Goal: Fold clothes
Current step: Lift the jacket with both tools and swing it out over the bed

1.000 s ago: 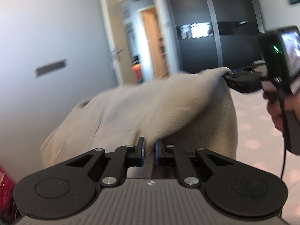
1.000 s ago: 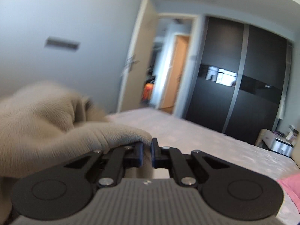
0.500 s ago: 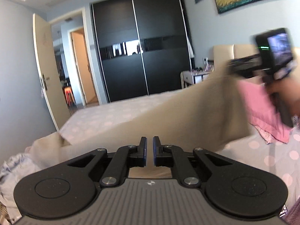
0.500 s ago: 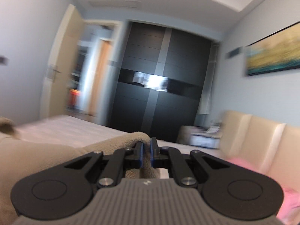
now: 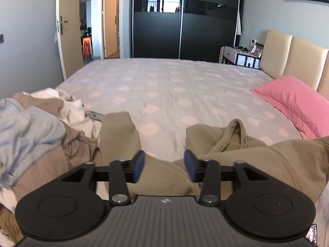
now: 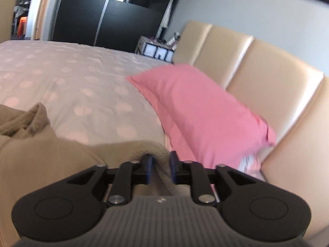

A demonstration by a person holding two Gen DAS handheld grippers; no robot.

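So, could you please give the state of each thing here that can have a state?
Left gripper: jaws opening, beige hoodie below them, not gripped.
Right gripper: jaws opening, hoodie fabric between them, pads not pressing.
Beige hoodie: lying rumpled on the bed, unfolded.
Pile of clothes: heaped, unfolded.
Room door: open.
Wardrobe doors: shut.
Pink pillow: lying against the headboard.

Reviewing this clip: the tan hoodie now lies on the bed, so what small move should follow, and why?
Probably draw both grippers back clear of the tan hoodie. The left gripper and right gripper jaws are opening, with fabric between them, and the hoodie lies rumpled on the bed, needing smoothing before folding.
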